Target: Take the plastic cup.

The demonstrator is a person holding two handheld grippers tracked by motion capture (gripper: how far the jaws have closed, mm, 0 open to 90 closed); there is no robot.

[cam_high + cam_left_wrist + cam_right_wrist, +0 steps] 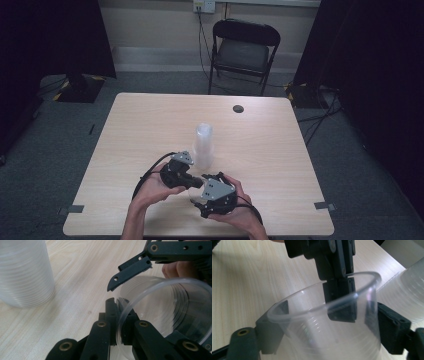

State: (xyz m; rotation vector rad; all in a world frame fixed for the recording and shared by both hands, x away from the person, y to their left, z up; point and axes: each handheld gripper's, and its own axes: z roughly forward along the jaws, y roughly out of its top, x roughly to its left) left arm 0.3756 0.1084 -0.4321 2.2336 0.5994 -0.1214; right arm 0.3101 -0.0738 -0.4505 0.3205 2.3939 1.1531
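Observation:
A single clear plastic cup [160, 307] [307, 340] is held between both grippers near the table's front edge. My left gripper [120, 312] [196, 181] is shut on the cup's rim, one jaw inside and one outside. It comes down from the top in the right gripper view [339, 290]. My right gripper [324, 327] [200, 197] has a jaw on each side of the cup's body, with the pads against its wall. One of its fingers [130, 271] reaches over the cup. A tall stack of clear cups [203, 145] [25, 272] [404, 297] stands just beyond the grippers.
The light wooden table [150, 125] has a round cable hole [238, 108] at its far side. A black folding chair [245, 50] stands behind the table. Both of the person's forearms come in from the bottom edge.

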